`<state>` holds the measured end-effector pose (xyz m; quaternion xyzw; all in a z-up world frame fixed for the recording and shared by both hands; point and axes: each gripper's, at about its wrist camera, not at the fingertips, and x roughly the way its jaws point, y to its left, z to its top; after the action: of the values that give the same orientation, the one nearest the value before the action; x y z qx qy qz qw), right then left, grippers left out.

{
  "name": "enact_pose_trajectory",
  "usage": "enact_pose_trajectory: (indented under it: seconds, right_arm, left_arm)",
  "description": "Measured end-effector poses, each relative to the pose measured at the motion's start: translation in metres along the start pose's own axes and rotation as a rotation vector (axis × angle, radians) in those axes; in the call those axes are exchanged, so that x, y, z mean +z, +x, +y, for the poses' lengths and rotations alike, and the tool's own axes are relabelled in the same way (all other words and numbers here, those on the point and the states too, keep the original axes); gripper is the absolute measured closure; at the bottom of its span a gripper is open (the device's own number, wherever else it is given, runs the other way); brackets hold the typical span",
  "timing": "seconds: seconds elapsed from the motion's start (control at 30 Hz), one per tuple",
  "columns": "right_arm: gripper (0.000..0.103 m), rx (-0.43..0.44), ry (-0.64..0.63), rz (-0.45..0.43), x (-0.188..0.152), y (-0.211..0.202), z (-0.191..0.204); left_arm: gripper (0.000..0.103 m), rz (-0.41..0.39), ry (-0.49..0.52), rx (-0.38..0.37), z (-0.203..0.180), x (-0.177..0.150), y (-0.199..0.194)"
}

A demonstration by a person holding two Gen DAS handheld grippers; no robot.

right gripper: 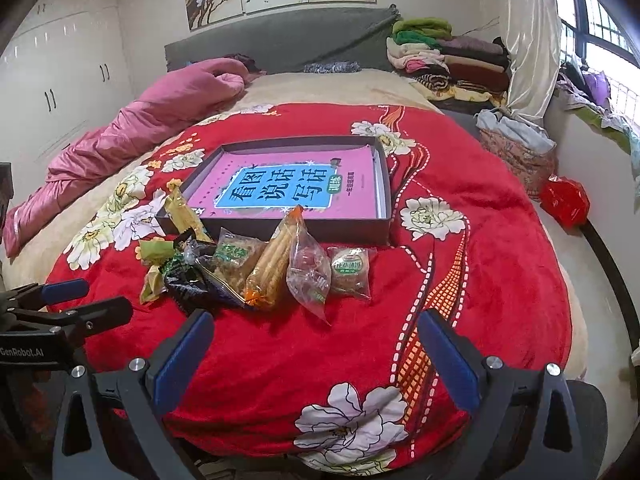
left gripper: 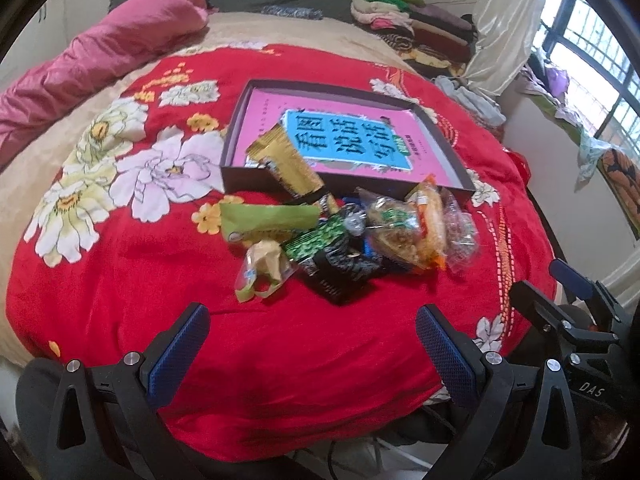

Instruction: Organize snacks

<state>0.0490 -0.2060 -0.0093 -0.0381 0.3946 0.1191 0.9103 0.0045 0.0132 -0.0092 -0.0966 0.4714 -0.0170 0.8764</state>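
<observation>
A pile of wrapped snacks [left gripper: 344,236] lies on a red flowered blanket in front of a shallow dark box [left gripper: 456,152] that holds a pink and blue book [left gripper: 348,140]. A gold packet [left gripper: 288,164] leans over the box's near edge. In the right wrist view the snacks [right gripper: 256,268] sit before the box [right gripper: 384,184], with a round cake in a clear wrapper [right gripper: 350,270] at the right end. My left gripper [left gripper: 312,344] is open and empty, short of the pile. My right gripper [right gripper: 316,356] is open and empty, also short of it.
The red blanket [right gripper: 500,280] covers a bed with a pink quilt [right gripper: 160,120] at the left. Folded clothes [right gripper: 448,60] are stacked by the headboard. A red bag [right gripper: 566,200] lies on the floor at the right. The other gripper [left gripper: 572,312] shows at the right edge.
</observation>
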Motion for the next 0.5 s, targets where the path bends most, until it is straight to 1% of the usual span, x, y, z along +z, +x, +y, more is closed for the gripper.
enact_pose_trajectory:
  seconds: [0.1,0.2,0.3,0.43,0.5]
  right_arm:
    - [0.0,0.002,-0.011,0.008,0.0,0.006,0.0]
    - [0.0,0.003,-0.021,0.021,0.0,0.013,0.0]
    - [0.0,-0.003,-0.019,0.026,0.002,0.019,-0.002]
    - [0.0,0.01,-0.012,0.039,0.004,0.026,-0.006]
    - [0.0,0.011,-0.007,0.05,0.003,0.03,-0.01]
  left_arm:
    - [0.0,0.012,-0.035,0.016,0.011,0.0,0.007]
    - [0.0,0.025,-0.069,0.005,0.018,0.001,0.011]
    - [0.0,0.029,-0.058,-0.008,0.014,0.0,0.012]
    - [0.001,0.055,-0.067,-0.058,0.008,0.001,0.017]
    - [0.001,0.064,-0.06,-0.064,0.002,0.002,0.021]
